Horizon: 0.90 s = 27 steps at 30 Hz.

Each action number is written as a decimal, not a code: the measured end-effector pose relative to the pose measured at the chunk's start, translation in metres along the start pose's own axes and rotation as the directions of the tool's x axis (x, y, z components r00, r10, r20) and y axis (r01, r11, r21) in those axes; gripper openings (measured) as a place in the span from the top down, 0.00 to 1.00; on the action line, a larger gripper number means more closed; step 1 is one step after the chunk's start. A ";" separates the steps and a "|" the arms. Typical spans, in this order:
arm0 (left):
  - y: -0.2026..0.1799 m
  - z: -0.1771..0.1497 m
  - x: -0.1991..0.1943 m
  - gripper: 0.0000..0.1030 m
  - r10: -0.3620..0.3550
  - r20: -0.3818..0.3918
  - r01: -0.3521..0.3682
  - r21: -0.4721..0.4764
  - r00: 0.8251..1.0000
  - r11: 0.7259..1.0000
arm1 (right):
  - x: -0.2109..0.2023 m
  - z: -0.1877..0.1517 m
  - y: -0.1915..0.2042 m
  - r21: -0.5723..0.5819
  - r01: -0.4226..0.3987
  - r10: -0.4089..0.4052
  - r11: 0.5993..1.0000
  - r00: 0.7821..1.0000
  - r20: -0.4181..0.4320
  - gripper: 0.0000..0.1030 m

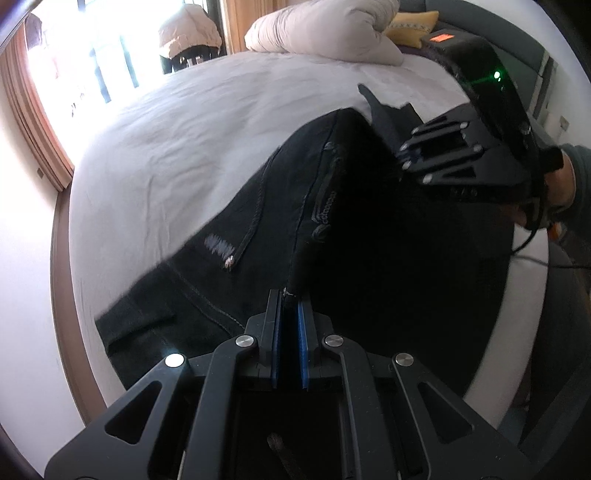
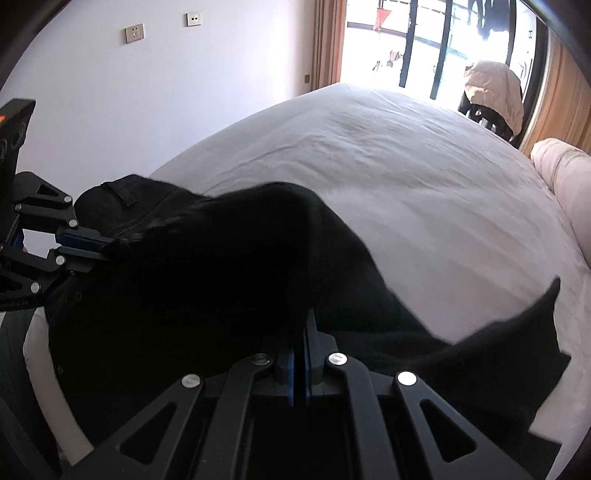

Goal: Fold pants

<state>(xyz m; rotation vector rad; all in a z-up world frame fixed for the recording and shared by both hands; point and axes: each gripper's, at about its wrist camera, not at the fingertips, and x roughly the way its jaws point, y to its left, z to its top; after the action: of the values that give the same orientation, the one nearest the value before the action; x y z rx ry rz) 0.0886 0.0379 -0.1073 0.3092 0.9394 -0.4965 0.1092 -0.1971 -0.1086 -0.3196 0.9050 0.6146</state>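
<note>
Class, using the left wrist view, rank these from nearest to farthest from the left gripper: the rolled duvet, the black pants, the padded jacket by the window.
1. black pants: clamped in the left gripper, bottom centre.
2. rolled duvet: far end of the bed, top centre.
3. padded jacket: beyond the bed, by the window, top left.

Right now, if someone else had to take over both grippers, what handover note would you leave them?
Left gripper: shut on a pinched fold of the black pants.
Right gripper: shut on the pants' fabric too.
Pants: partly lifted between both grippers, the rest draped on the white bed sheet; waistband end lies near the left gripper.
Done: both ends gripped, fold under way.
Left: lay the lifted part over, flatten, finish folding.
</note>
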 end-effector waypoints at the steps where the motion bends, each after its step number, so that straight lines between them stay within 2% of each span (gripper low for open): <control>1: -0.003 -0.006 -0.001 0.94 -0.001 -0.008 0.001 0.006 1.000 1.000 | -0.003 -0.008 0.003 -0.010 0.014 -0.014 1.000 1.000 -0.004 0.96; 6: -0.016 -0.037 -0.005 0.94 -0.004 -0.060 0.005 0.028 0.998 1.000 | -0.008 -0.045 0.019 -0.079 0.069 -0.074 0.994 0.996 -0.055 0.96; 9: -0.029 -0.052 -0.006 0.94 0.015 -0.077 -0.010 0.071 0.997 0.997 | -0.013 -0.064 0.032 -0.086 0.067 -0.072 0.994 0.995 -0.066 0.96; 14: -0.047 -0.064 -0.007 0.94 0.060 -0.089 -0.044 0.173 0.994 0.984 | -0.013 -0.090 0.066 -0.207 0.133 -0.153 0.969 0.985 -0.084 0.96; 23: -0.068 -0.073 -0.009 0.94 0.049 -0.097 -0.026 0.226 0.994 0.974 | -0.011 -0.114 0.088 -0.237 0.158 -0.184 0.959 0.978 -0.095 0.96; 27: -0.051 -0.059 -0.006 0.94 0.020 -0.097 0.003 0.240 0.995 0.971 | -0.011 -0.116 0.094 -0.248 0.160 -0.190 0.956 0.976 -0.102 0.96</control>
<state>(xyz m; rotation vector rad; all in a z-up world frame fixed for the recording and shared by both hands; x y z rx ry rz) 0.0179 0.0232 -0.1376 0.5608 0.9743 -0.5926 -0.0274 -0.1857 -0.1681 -0.6543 0.9123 0.5432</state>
